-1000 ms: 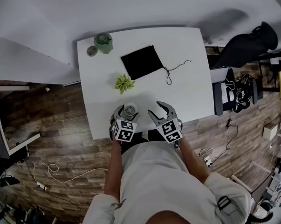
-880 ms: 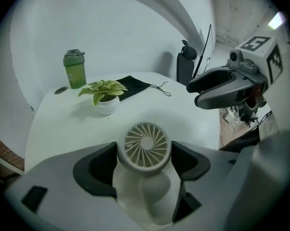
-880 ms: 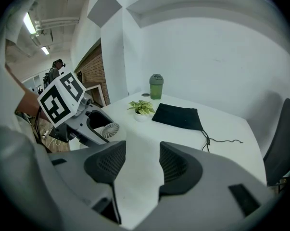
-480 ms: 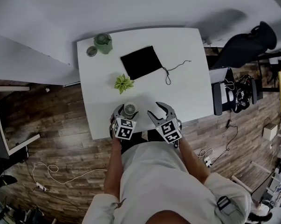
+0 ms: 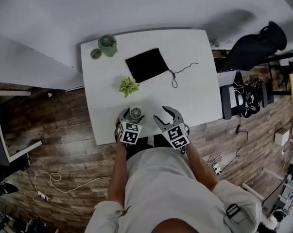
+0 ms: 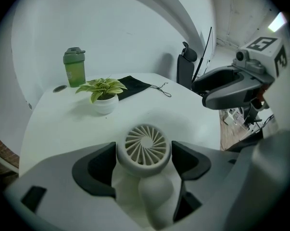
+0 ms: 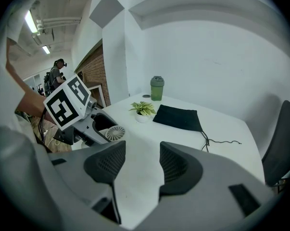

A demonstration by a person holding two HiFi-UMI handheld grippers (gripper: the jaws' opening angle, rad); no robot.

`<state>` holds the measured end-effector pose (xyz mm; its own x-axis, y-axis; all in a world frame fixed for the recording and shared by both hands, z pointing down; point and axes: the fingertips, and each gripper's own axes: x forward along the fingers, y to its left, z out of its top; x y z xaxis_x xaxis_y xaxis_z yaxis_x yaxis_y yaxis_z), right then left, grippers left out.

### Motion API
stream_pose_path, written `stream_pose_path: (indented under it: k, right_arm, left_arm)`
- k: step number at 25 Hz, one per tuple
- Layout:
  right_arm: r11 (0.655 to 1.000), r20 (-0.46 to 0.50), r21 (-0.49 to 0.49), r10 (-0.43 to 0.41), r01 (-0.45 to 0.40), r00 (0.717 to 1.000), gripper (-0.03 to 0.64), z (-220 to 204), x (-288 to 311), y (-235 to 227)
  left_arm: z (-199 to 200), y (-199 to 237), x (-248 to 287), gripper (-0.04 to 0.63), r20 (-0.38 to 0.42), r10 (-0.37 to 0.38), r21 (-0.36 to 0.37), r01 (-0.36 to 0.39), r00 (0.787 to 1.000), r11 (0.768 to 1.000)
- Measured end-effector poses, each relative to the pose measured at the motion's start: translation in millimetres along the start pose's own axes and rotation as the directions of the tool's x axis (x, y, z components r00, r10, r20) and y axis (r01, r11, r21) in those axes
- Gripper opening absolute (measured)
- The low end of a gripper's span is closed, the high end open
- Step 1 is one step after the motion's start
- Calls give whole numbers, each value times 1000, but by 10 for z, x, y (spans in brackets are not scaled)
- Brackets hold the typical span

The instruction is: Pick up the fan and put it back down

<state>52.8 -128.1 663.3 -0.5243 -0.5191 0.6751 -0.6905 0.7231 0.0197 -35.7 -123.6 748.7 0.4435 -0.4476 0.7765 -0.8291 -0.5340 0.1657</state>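
Wood-plank floor surrounds a white table, with a black office chair off its far right corner.

Taking the potted plant as the marker, the small white fan stands just on the person's side of it, at the table's near edge. A black drawstring pouch lies beyond the plant and to its right. A green bottle stands beyond the plant and to its left, with a small round lid further left.

The left gripper brackets the fan's round head. Its jaws have just been opening, and both pads now sit beside the ring without pressing on it. The right gripper, to the right of the fan on the near side of the plant, has its jaws apart over bare tabletop and holds nothing.

By the look of it, the fan is set down and being let go, so the task seems nearly done. What remains is probably drawing the left gripper clear.

Count: one fan, one plant, one pouch, one bottle, one lid, two grippers.
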Motion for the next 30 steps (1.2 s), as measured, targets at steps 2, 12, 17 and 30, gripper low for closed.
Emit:
stream_pose_path:
  k: [2,12,17,30]
  right_arm:
    - [1000,7,0,-4,4,1000,227,9,-4,2]
    - [1000,13,-12,-28,29,1000,231,116,-74,13]
    - [998,55,-26,-58,59,997,232,316,-180,-12]
    - [989,223,-78,-107,127,969,230,995,-531,-36]
  left_arm:
    - [8,0,-13,365,3,-1,2,1,1000,1000]
    - [260,73,-291,385,104,30,10,-32,994,999]
    - [545,144,-602,382,219,69,8,-72,973,997]
    - [1179,163,-1402,339,448,123,45,-160,886,986]
